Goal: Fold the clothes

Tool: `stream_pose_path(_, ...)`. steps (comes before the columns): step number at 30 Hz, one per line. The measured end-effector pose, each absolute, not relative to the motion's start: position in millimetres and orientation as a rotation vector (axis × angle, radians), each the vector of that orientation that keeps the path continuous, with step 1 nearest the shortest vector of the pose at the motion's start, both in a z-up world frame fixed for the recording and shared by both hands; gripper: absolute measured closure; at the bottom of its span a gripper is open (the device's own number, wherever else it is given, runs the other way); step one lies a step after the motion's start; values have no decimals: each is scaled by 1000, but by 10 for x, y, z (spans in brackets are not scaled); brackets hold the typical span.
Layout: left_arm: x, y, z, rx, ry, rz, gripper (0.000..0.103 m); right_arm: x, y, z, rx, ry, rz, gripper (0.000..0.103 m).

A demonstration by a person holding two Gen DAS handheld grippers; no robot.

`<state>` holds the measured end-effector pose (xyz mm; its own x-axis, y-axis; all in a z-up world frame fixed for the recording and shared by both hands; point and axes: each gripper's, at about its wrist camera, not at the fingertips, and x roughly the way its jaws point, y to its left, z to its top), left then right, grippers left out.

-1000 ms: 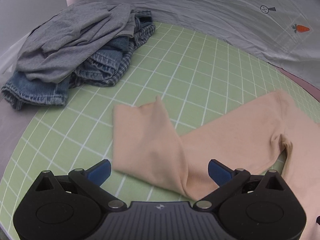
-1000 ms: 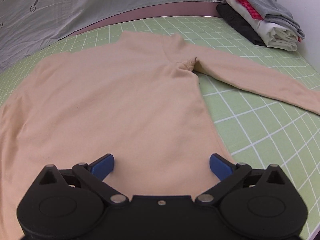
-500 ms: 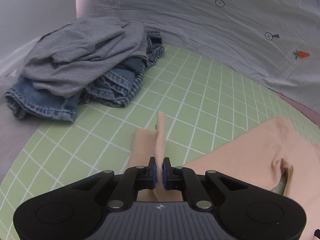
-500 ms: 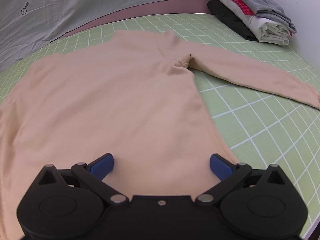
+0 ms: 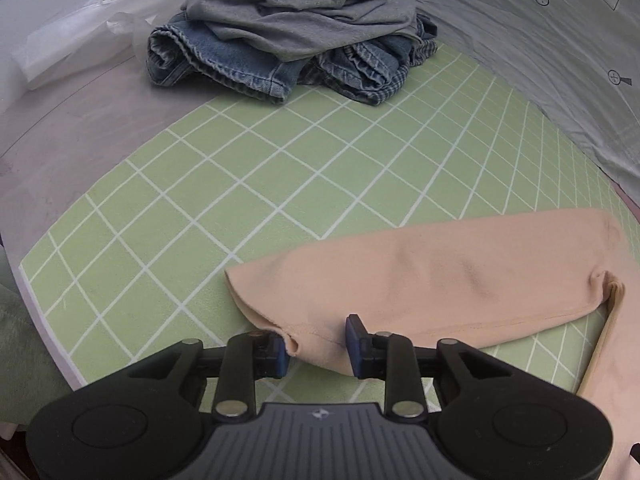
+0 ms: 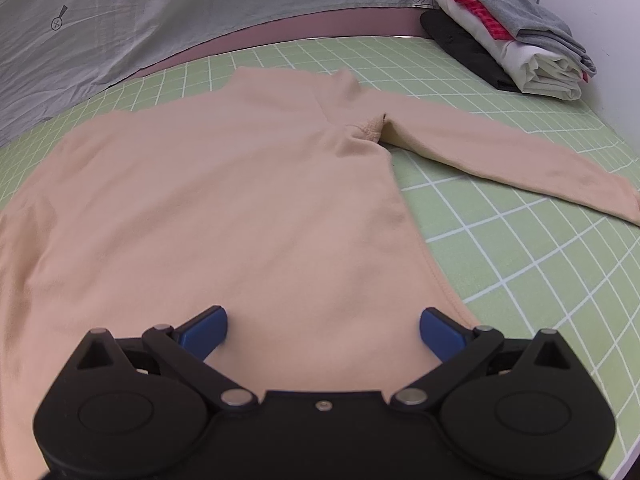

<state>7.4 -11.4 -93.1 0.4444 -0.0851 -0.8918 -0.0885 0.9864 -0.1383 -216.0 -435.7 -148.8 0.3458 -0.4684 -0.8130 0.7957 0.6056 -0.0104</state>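
Left wrist view shows our left gripper [image 5: 317, 343] with its blue pads partly apart, the cuff end of the peach long-sleeved knit top [image 5: 440, 276] sitting loosely between them. The cloth bulges there, but we can't say it's actually pinched; looks more like a gap on each side. That sleeve lies doubled back on itself across the green gridded cutting mat [image 5: 240, 184].

Over on the right wrist view, our right gripper [image 6: 323, 330] is spread wide, hovering over the hem area of the top's body, gripping nothing. The body lies flat on the mat, the other sleeve stretched straight out to the side.

Handling-wise, we'd guess this thing is light, soft and floppy, no stiffness at all, so it'll sag and drag wherever it isn't held. Best bites are probably the stitched edges: cuff, hem, shoulder seam.

Also around: a crumpled heap of grey jersey and blue denim [image 5: 288, 36], and a neat stack of folded clothes [image 6: 508, 36].
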Motion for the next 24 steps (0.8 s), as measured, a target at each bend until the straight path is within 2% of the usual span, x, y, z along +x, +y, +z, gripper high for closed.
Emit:
stream_pose_path(5, 9, -254, -871, -152, 1103, 8, 48, -2138, -4420, -1468, 428, 916, -813, 0)
stream_pose_path(8, -66, -425, -817, -114, 1079, -18, 43, -2163, -4477, -1435, 423, 934, -778, 0)
stream_pose_path(15, -353, -889, -800, -38, 1080, -146, 39, -2637, -4546, -1233, 439, 866, -834, 1)
stream_pose_path(21, -659, -1274, -909, -9, 1147, -303, 39, -3029, -4560, -1242, 477, 892, -795, 21)
stream_pose_path(24, -811, -1467, -964, 6, 1179, -382, 39, -3143, -4542, -1276, 501, 907, -753, 26)
